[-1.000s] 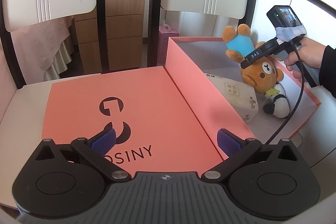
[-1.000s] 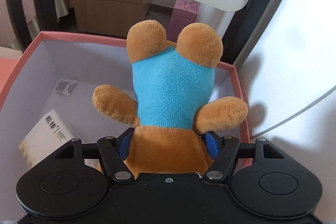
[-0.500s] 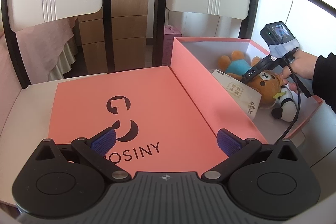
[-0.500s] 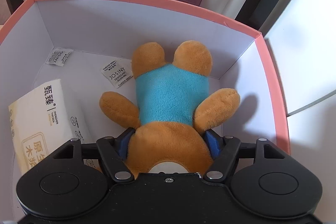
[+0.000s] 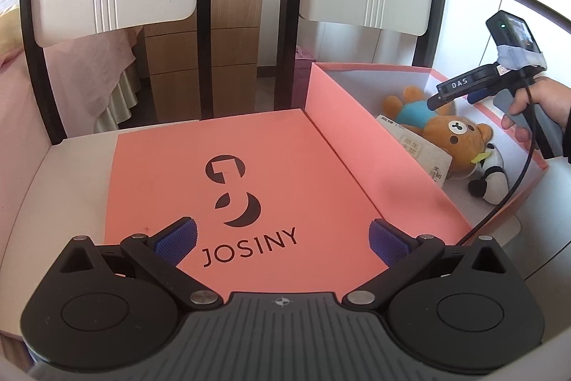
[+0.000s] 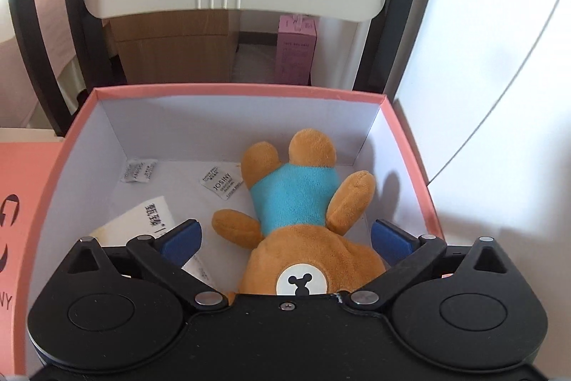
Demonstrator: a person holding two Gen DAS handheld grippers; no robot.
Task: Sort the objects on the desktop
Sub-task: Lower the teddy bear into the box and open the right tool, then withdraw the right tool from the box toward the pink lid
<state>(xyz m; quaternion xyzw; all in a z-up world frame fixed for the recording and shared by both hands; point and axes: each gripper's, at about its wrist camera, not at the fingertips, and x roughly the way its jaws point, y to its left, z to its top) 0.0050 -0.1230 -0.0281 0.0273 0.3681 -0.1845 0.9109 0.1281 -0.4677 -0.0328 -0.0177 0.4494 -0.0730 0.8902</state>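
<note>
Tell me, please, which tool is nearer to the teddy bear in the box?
Right. The right tool hangs open just above the teddy bear in the pink box. The left tool is open over the box lid, beside the box.

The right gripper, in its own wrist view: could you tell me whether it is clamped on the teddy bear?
No, the right gripper is open, its blue pads apart on either side of the teddy bear, which lies in the pink box.
</note>
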